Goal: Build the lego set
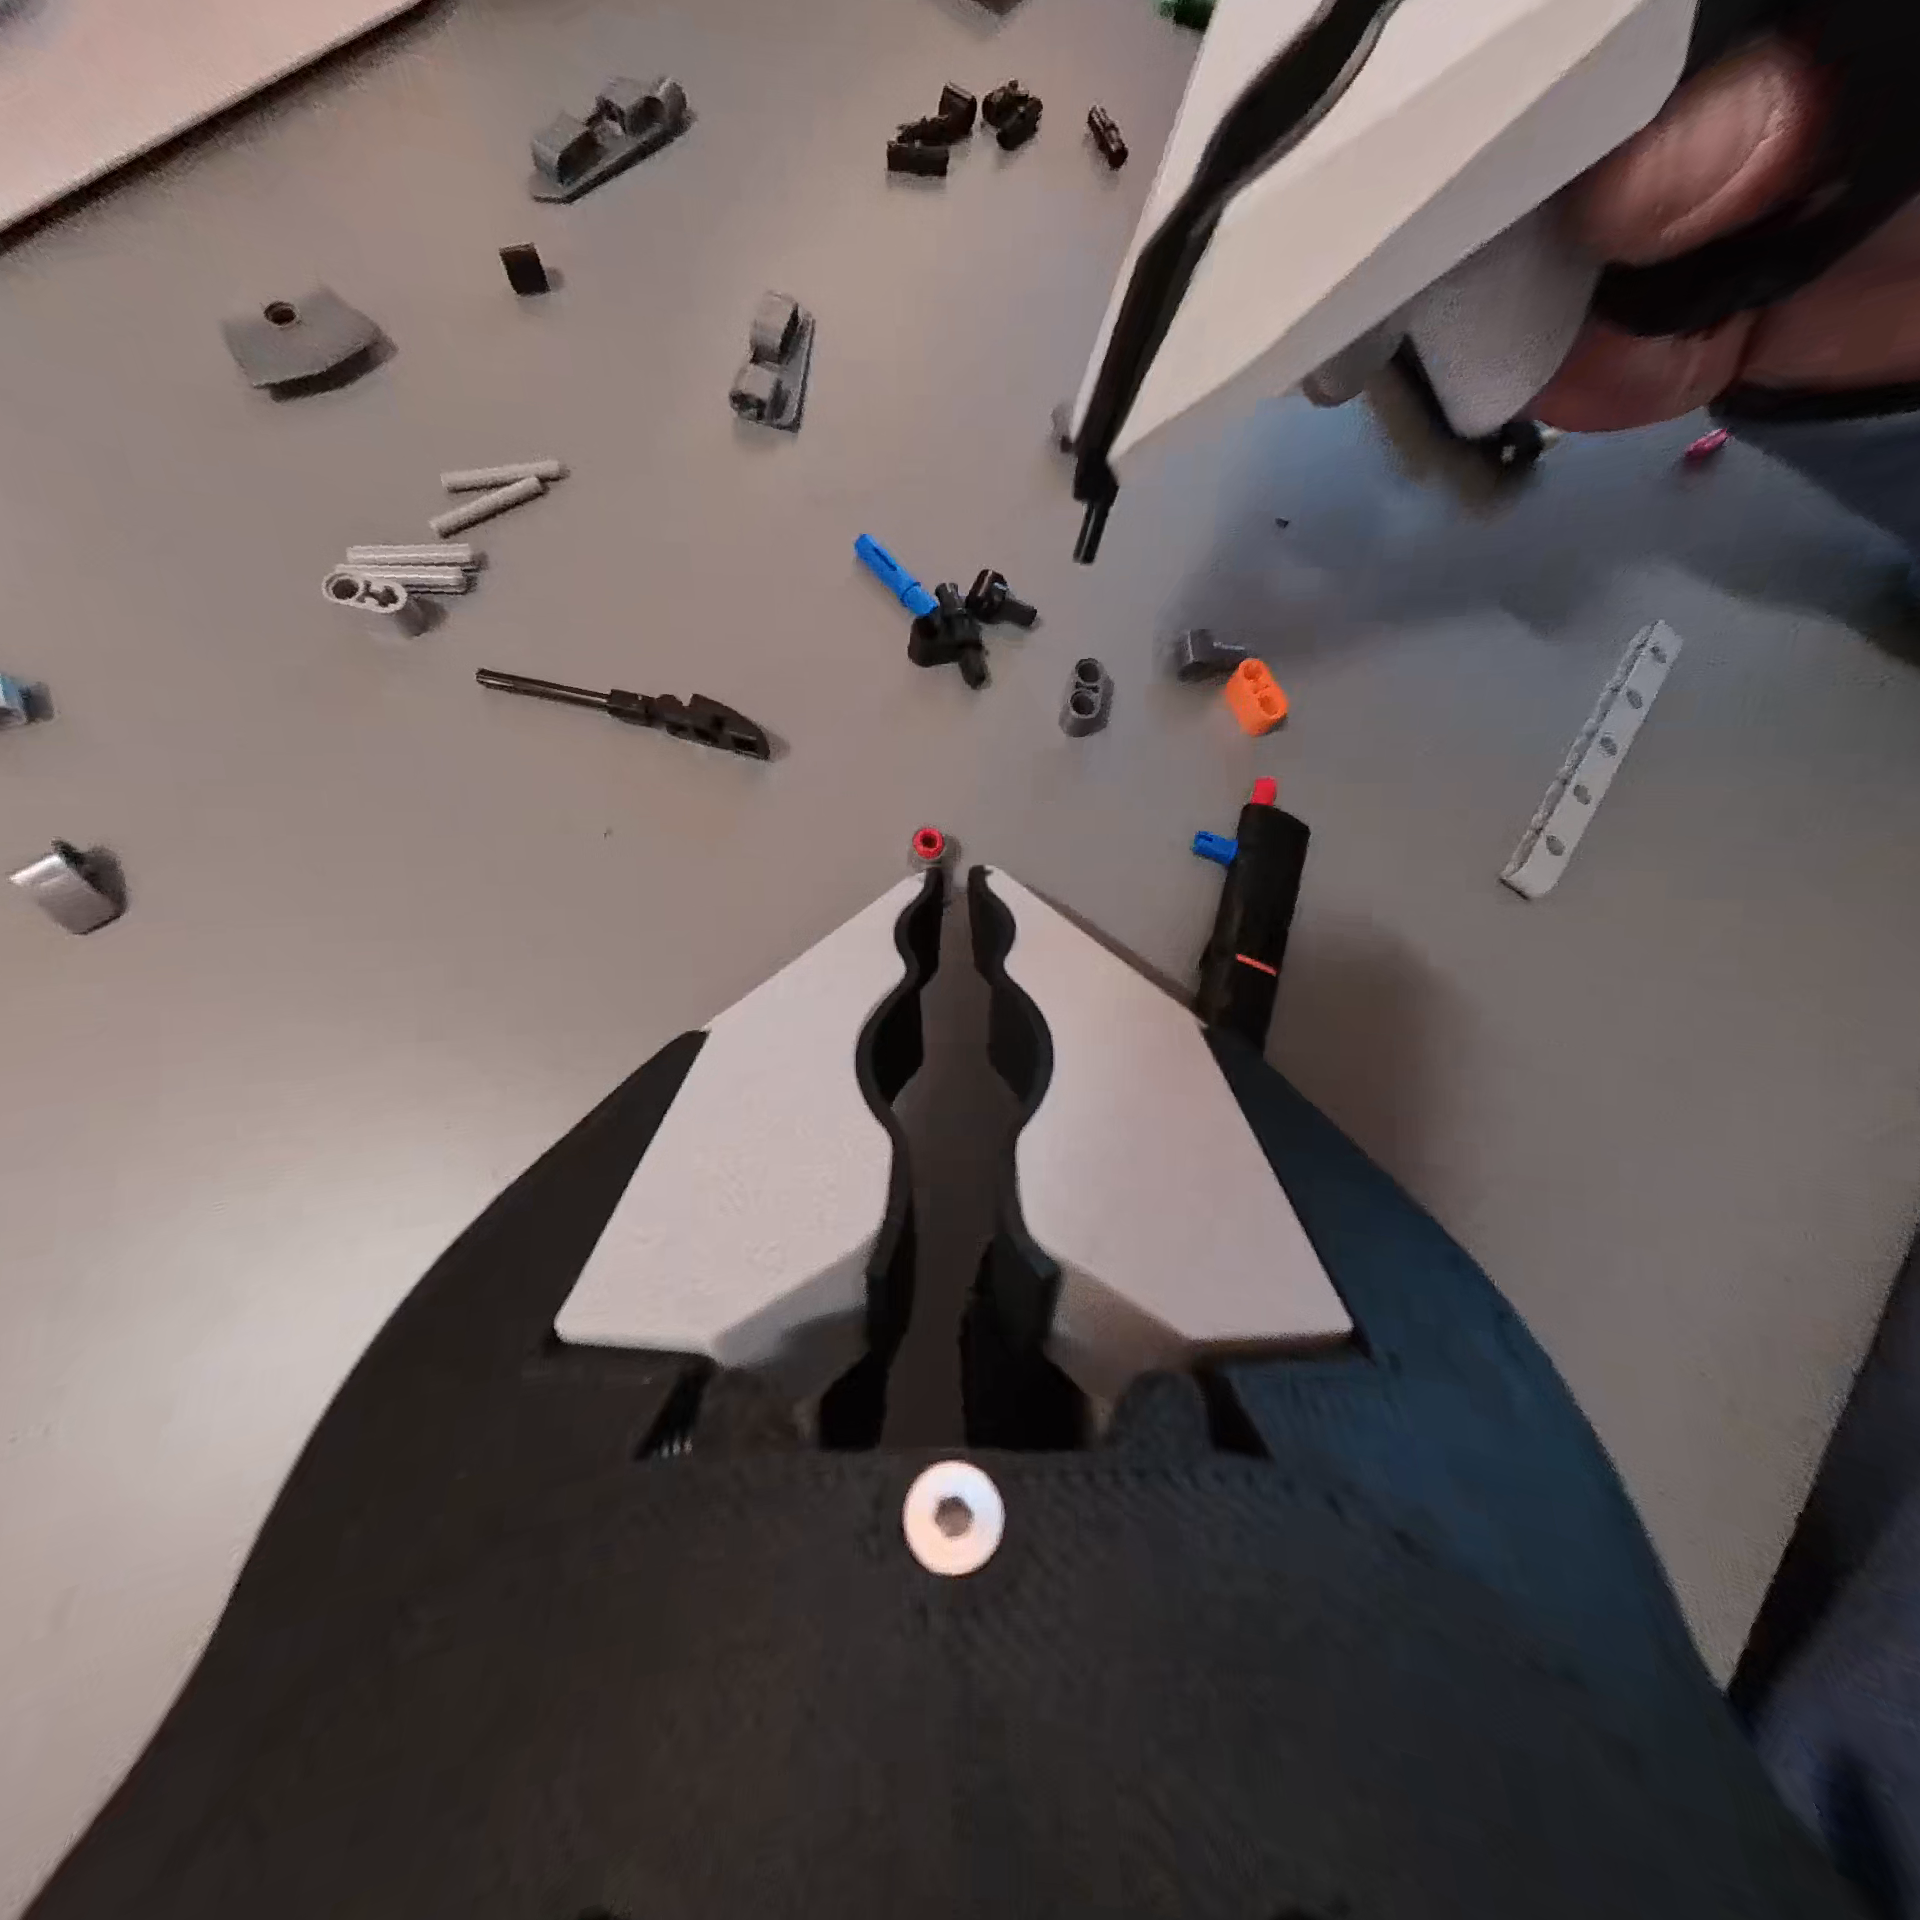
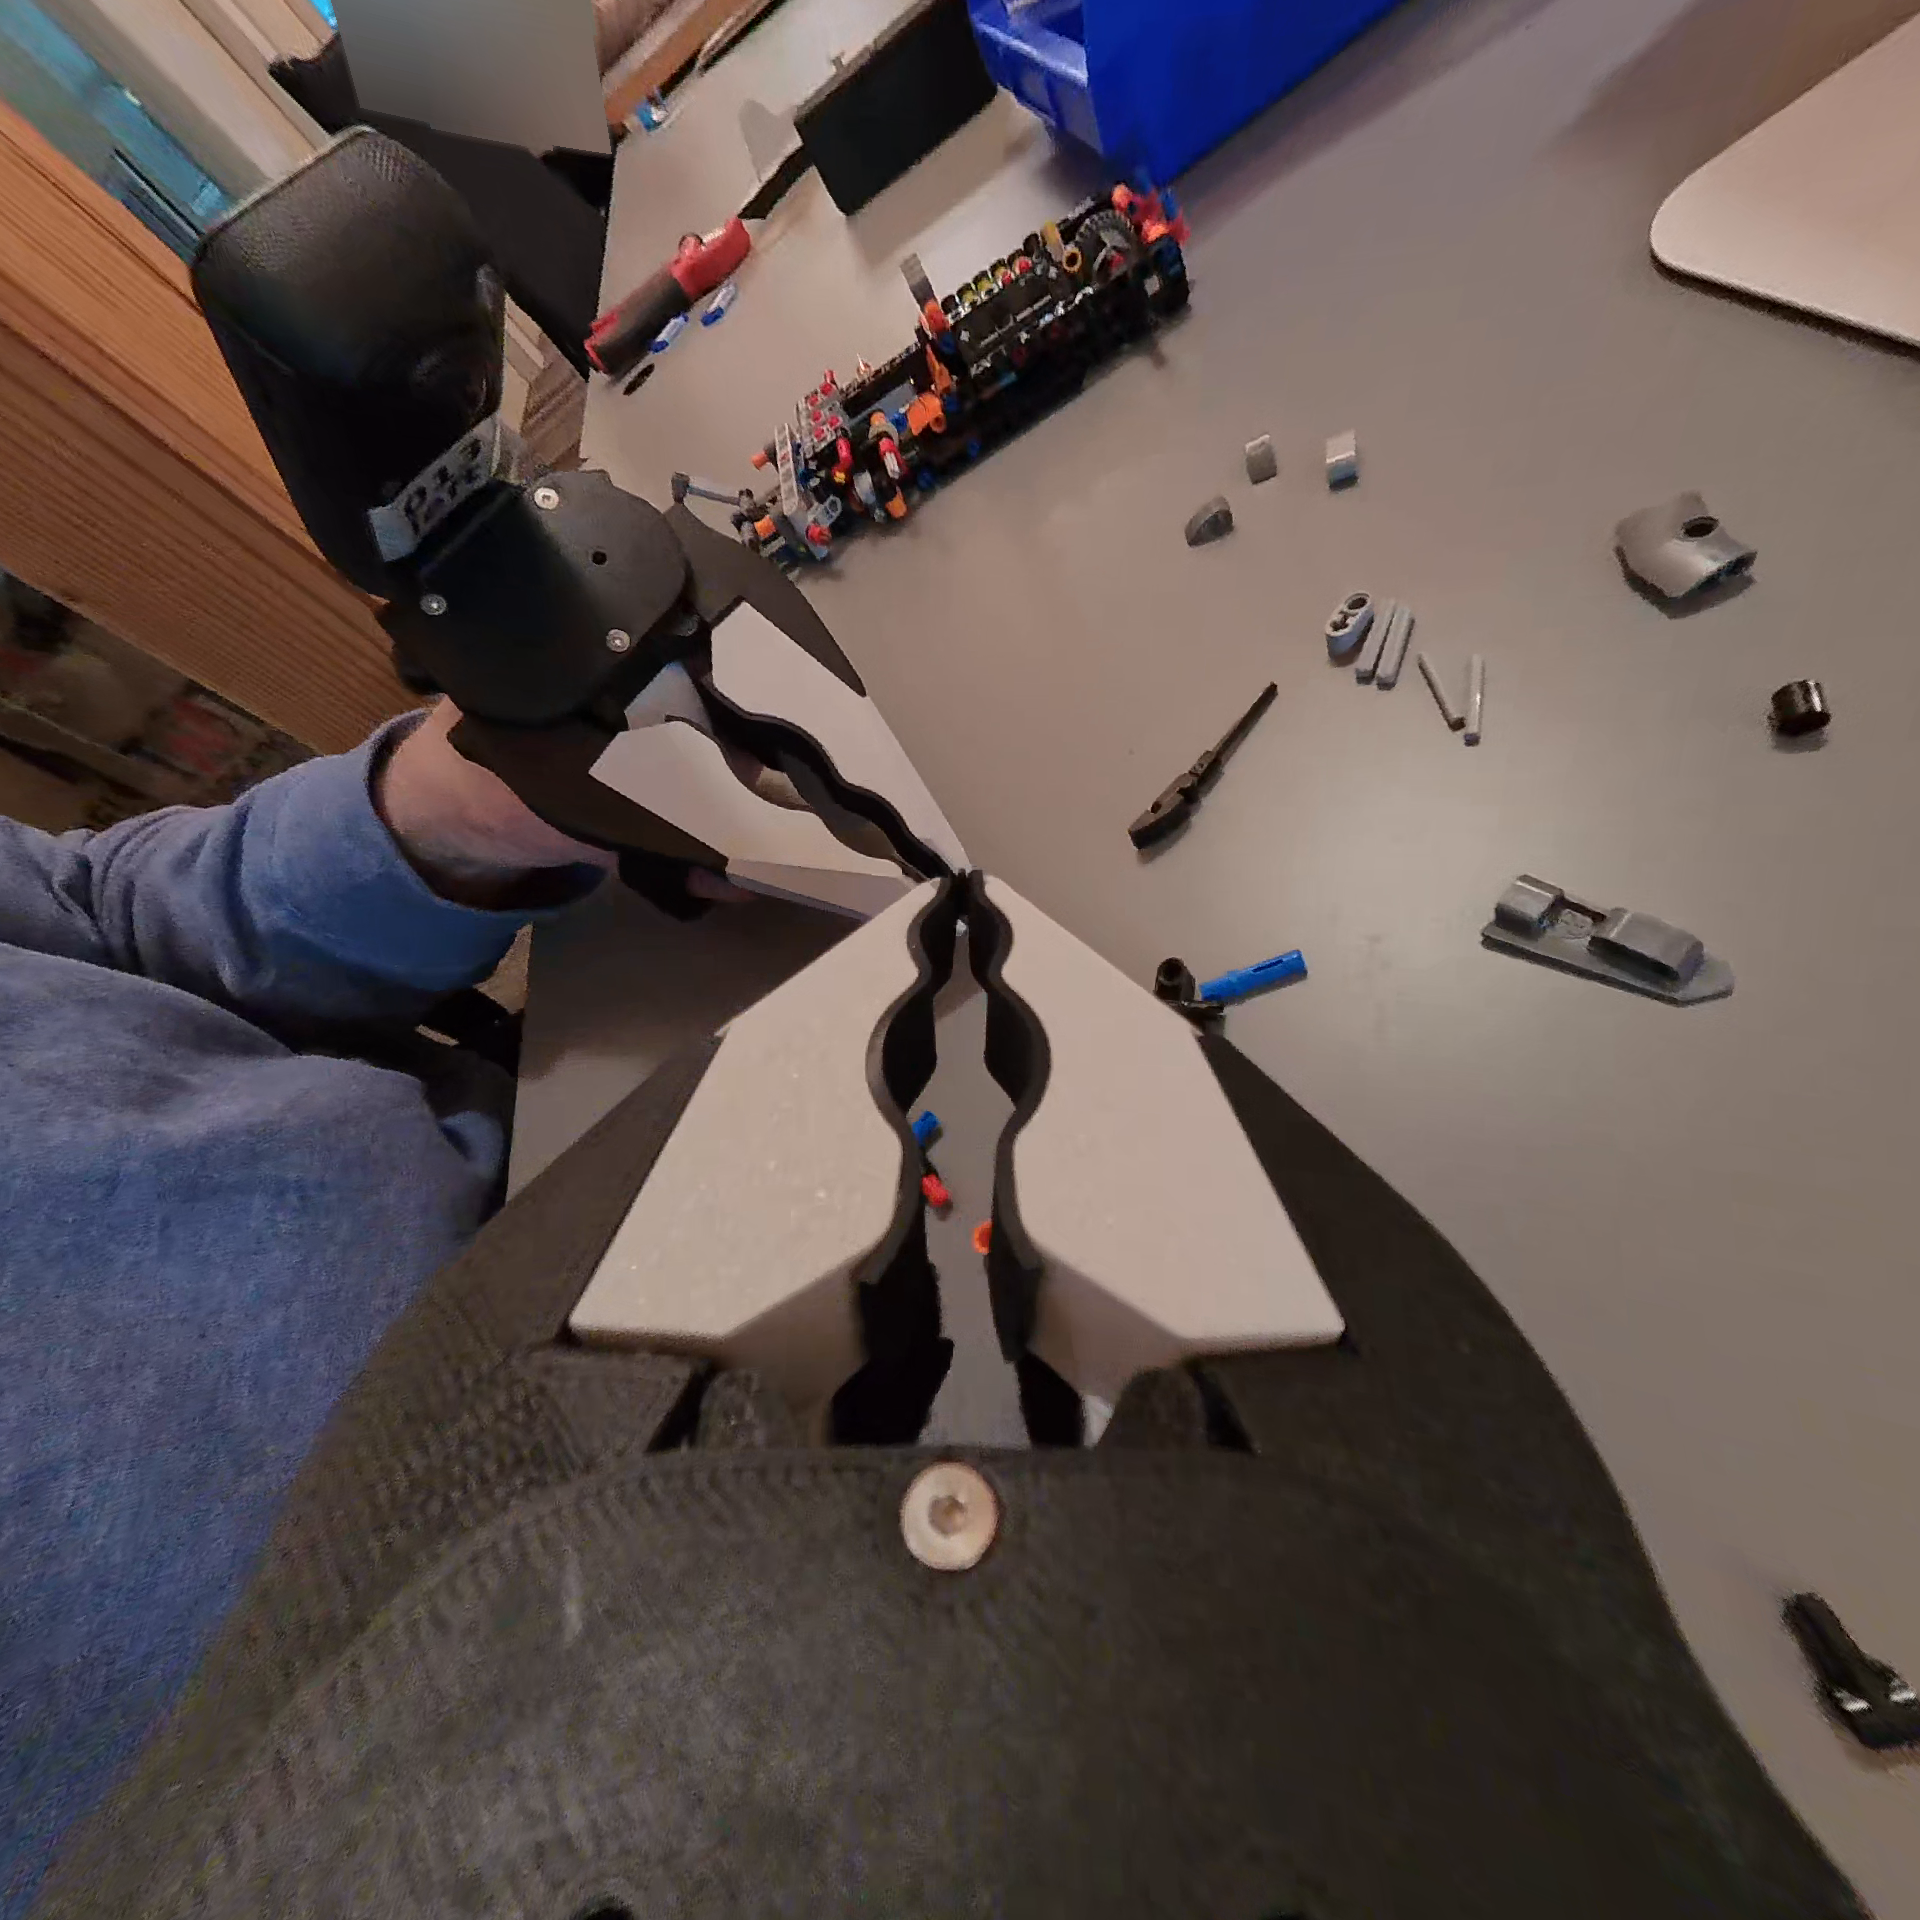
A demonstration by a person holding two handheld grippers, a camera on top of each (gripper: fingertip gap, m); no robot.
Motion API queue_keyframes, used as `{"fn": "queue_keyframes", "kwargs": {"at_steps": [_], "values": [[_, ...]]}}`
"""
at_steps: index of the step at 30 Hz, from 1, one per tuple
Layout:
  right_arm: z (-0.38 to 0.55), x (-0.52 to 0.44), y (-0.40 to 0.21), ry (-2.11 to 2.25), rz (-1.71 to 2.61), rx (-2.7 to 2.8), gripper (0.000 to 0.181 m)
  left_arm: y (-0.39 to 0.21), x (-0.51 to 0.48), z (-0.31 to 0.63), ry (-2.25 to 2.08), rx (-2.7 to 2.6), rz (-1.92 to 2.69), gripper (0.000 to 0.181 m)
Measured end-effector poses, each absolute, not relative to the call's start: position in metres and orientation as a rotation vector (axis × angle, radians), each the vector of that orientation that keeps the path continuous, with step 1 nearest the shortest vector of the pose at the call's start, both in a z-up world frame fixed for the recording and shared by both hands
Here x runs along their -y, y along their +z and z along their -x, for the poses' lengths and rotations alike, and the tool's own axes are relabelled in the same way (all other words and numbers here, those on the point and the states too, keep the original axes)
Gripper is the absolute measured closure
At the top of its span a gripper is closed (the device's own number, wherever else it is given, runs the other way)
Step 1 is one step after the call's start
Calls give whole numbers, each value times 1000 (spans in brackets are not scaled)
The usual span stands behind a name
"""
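My left gripper (image 1: pixel 954 878) is nearly shut, and a tiny red and grey piece (image 1: pixel 928 844) sits pinched at its very tip, above the grey table (image 1: pixel 312 1039). My right gripper (image 1: pixel 1086 520) comes in from the upper right, shut on a small black pin (image 1: pixel 1087 538) that sticks out of its tips. In the right wrist view the right gripper (image 2: pixel 961 894) meets the left gripper's tips (image 2: pixel 935 871) in line of sight. The half-built black model (image 2: pixel 977 384) stands farther back on the table.
Loose parts lie around: a black cylinder with red and blue pins (image 1: pixel 1252 914), an orange connector (image 1: pixel 1255 696), a long grey beam (image 1: pixel 1590 758), a blue pin with black connectors (image 1: pixel 894 571), a black axle piece (image 1: pixel 644 707) and grey panels (image 1: pixel 613 130). A blue bin (image 2: pixel 1143 73) stands at the back. My hands' fingertips stand some 7 cm from each other. My left tips are roughly 25 cm from the half-built black model (image 2: pixel 977 384).
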State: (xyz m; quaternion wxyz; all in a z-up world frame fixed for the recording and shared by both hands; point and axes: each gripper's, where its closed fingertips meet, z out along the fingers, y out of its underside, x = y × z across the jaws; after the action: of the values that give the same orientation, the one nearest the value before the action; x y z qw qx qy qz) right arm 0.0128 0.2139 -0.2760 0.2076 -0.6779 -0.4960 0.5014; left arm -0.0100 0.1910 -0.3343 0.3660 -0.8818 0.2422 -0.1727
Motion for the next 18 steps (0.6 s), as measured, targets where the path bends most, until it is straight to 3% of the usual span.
{"fn": "queue_keyframes", "kwargs": {"at_steps": [18], "values": [[-5, -211, -294, 1344, 1914, 1439, 181, -343, -192, 10, -433, -601, 2296, 181]]}}
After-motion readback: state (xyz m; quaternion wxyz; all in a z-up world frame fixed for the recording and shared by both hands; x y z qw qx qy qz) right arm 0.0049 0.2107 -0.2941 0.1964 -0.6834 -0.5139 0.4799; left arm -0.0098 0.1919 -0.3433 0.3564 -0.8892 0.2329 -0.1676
